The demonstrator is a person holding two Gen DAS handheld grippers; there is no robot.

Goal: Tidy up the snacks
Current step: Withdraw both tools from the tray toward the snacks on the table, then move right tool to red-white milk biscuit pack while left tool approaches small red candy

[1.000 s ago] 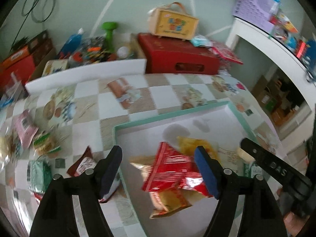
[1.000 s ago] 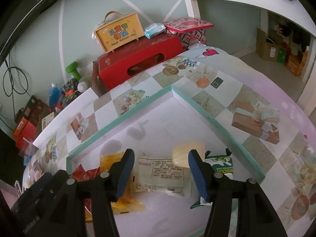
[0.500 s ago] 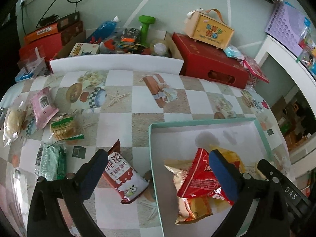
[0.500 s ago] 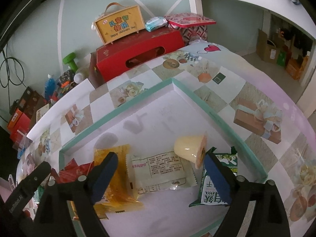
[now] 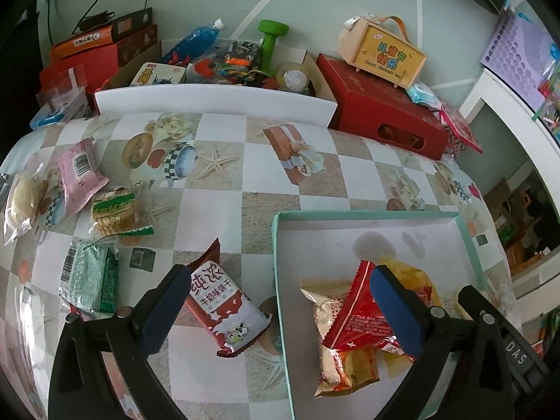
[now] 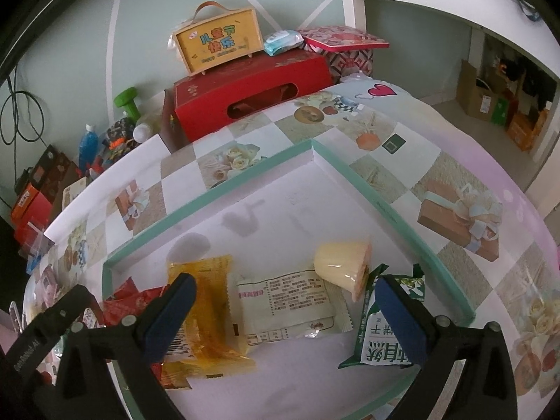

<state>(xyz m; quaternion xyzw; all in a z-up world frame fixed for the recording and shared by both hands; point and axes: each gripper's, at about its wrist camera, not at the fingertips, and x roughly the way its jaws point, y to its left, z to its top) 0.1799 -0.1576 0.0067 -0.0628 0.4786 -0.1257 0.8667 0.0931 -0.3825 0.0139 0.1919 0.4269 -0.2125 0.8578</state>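
Checkered tablecloth (image 5: pixel 224 192) printed with gift boxes, starfish and flowers, glossy and flat, carrying a shallow white tray (image 5: pixel 378 215) with a mint-green rim. Left gripper (image 5: pixel 276 297) hovering with jaws spread wide and empty, straddling the tray's left wall: blue-padded left finger over the cloth, right finger over the heap inside. Between those jaws, just outside the tray, a brown-and-white biscuit pack (image 5: pixel 224 309), crinkled foil, lying flat and tilted, its lower end near the rim. Inside the tray under the right finger, a glossy red pouch (image 5: pixel 360 318) stacked on a gold packet (image 5: pixel 336 360) and a yellow pack (image 5: pixel 413 276). Loose on the cloth well to the left: a pink pack (image 5: pixel 78 175), a clear cracker bag (image 5: pixel 115 211) and a green pack (image 5: pixel 91 280). Right gripper (image 6: pixel 285 297) likewise splayed apart and holding nothing, above the tray's near half. Between its jaws, a white wrapper (image 6: pixel 290 306) with fine print, flat and wrinkled; a pale yellow jelly cup (image 6: pixel 341 266) tipped on its side, touching the wrapper's far corner. Translucent orange pack (image 6: pixel 203 311) beneath the left finger, green-and-white pack (image 6: pixel 381 336) beneath the right. Behind the table, a red carton (image 6: pixel 252 98) topped by a small yellow case (image 6: pixel 218 43).
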